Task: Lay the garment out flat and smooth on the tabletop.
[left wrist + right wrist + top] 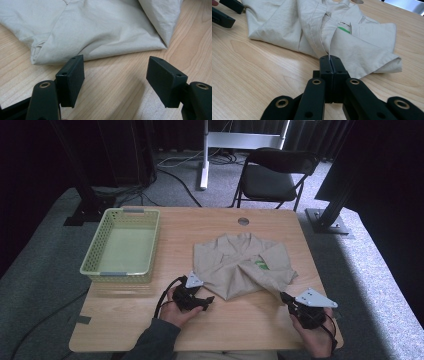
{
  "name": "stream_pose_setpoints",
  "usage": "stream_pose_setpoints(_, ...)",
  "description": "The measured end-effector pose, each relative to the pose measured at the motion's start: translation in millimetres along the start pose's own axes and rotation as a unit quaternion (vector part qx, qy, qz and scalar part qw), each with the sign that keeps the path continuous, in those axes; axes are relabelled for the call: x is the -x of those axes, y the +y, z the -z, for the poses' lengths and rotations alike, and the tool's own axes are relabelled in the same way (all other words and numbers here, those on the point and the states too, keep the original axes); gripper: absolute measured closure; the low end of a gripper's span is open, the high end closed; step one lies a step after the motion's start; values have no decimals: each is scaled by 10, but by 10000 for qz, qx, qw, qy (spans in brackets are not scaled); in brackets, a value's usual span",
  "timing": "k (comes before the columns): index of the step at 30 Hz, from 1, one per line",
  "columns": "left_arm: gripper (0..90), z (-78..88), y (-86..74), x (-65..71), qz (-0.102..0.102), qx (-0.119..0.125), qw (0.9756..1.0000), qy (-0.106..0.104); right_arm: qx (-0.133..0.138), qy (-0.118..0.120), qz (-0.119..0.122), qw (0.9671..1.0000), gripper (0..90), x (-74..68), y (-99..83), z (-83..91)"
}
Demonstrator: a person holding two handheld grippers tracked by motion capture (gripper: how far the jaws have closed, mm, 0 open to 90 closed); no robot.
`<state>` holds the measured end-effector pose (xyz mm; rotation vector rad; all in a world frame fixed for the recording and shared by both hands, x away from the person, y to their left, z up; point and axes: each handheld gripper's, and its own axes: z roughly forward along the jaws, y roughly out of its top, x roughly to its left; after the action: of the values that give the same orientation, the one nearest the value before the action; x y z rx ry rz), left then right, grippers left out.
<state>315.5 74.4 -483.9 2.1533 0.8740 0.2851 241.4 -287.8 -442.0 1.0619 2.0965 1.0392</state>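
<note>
A beige shirt (240,262) lies partly folded on the wooden table (235,317), with a green label (260,264) near its collar. My right gripper (283,296) is shut on a pulled-out corner of the shirt (352,52) at its near right; the cloth runs into the closed jaws (329,60). My left gripper (209,299) rests open on the table just short of the shirt's near left edge (100,32), with bare wood between its pads (72,77).
A pale green perforated basket (121,245) stands on the table's far left. A round cable hole (243,221) sits near the far edge. Behind the table are a black folding chair (272,172) and black frame posts (82,185).
</note>
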Motion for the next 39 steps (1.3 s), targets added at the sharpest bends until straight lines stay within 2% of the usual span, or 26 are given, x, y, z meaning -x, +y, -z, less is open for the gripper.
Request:
stream_pose_setpoints(3, 313, -4, 2, 8, -25, -8, 10000, 25, -21, -3, -19, 10000, 895, 9, -4, 21)
stream_pose_setpoints(6, 313, -6, 2, 10, -21, -3, 10000, 29, -8, 130, -51, 9999, 894, 38, -7, 39)
stream_pose_setpoints(10, 313, -4, 2, 5, -6, -1, 10000, 12, -65, 185, -84, 9998, 894, 49, -16, 48)
stream_pose_setpoints(18, 313, 1, -1, -13, 72, 22, 10000, -50, -138, 234, 32, 9996, 893, -24, 12, 1)
stream_pose_setpoints(24, 313, 5, -2, -24, 98, 24, 9999, -66, -148, 272, 42, 9995, 892, -32, 11, 39)
stream_pose_setpoints(33, 313, 5, -2, -34, 169, 46, 9998, -46, -117, 317, -82, 9994, 892, 13, -98, 140)
stream_pose_setpoints(39, 305, 4, 1, -26, 121, 15, 9999, -26, -117, 301, -118, 9994, 891, 38, -139, 179)
